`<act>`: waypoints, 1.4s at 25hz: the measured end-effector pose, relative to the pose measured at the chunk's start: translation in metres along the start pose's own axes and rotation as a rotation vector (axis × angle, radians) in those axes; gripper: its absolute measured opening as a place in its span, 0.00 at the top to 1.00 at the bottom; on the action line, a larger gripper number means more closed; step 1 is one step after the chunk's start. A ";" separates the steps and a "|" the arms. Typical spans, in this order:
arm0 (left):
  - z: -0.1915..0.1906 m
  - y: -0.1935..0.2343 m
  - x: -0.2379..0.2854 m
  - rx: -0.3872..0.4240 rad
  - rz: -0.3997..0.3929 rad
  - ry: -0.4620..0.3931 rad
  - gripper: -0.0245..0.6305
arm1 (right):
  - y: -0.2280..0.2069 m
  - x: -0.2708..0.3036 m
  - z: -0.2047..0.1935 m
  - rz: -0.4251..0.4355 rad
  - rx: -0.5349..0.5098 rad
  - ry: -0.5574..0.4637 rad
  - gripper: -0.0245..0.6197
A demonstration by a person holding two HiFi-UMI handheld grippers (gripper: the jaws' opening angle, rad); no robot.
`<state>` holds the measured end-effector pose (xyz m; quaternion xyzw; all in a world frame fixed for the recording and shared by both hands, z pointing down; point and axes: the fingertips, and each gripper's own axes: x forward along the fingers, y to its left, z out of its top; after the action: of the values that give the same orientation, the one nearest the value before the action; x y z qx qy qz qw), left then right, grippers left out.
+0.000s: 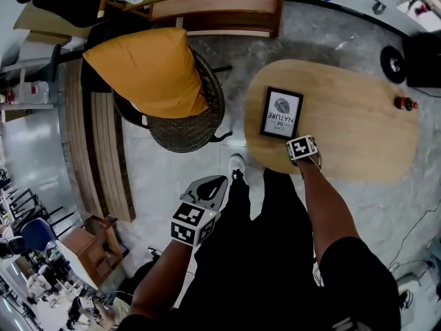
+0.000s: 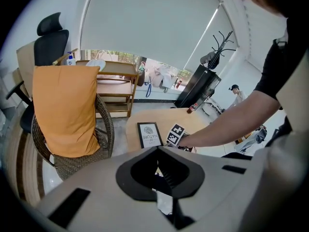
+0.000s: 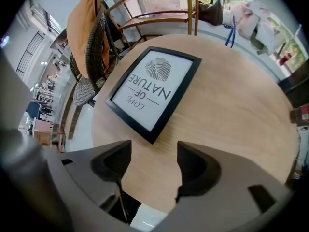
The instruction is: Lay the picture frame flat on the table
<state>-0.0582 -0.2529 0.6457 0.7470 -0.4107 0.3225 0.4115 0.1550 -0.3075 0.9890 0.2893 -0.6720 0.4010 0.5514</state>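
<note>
The black picture frame with a white "LOVE OF NATURE" print lies flat, face up, on the oval wooden table. In the right gripper view the frame lies just beyond my right gripper, whose jaws stand open over bare tabletop with nothing between them. From the head view, the right gripper hovers at the frame's near right corner, close to the table's near edge. My left gripper is shut and empty, off the table beside my legs. Its view shows the frame farther off.
A wicker chair with an orange cushion stands left of the table. A wooden shelf unit is behind it. A small red bottle stands at the table's far right end. A coat rack is by the window.
</note>
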 end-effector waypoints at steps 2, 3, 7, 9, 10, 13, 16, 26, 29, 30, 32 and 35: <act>0.006 -0.002 -0.003 0.022 -0.015 -0.016 0.96 | 0.000 -0.013 -0.002 0.004 0.038 -0.021 0.52; 0.010 -0.003 -0.006 0.038 -0.025 -0.028 0.96 | 0.002 -0.023 0.000 0.012 0.064 -0.044 0.52; 0.038 -0.013 -0.024 0.123 -0.068 -0.099 0.96 | 0.022 -0.086 0.027 0.099 0.186 -0.242 0.52; 0.048 -0.020 -0.039 0.161 -0.087 -0.130 0.96 | 0.040 -0.127 0.035 0.142 0.220 -0.342 0.54; 0.050 -0.023 -0.047 0.179 -0.096 -0.142 0.96 | 0.051 -0.148 0.037 0.159 0.233 -0.386 0.59; 0.054 -0.029 -0.068 0.226 -0.133 -0.173 0.96 | 0.086 -0.203 0.037 0.227 0.340 -0.487 0.85; 0.051 -0.037 -0.083 0.237 -0.192 -0.200 0.96 | 0.127 -0.258 0.037 0.364 0.502 -0.624 0.95; 0.038 -0.068 -0.115 0.375 -0.304 -0.248 0.96 | 0.232 -0.420 -0.005 0.361 0.309 -1.019 0.96; 0.036 -0.078 -0.127 0.388 -0.310 -0.281 0.96 | 0.241 -0.439 -0.031 0.332 0.286 -1.050 0.96; 0.036 -0.081 -0.132 0.388 -0.311 -0.292 0.96 | 0.242 -0.443 -0.039 0.334 0.301 -1.055 0.96; 0.035 -0.085 -0.141 0.381 -0.303 -0.317 0.96 | 0.240 -0.450 -0.053 0.348 0.350 -1.059 0.96; 0.030 -0.091 -0.151 0.355 -0.269 -0.356 0.96 | 0.234 -0.453 -0.076 0.343 0.396 -1.036 0.96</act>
<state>-0.0423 -0.1972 0.4762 0.9000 -0.3110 0.1956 0.2347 0.1012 -0.1472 0.5019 0.4325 -0.8035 0.4089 0.0129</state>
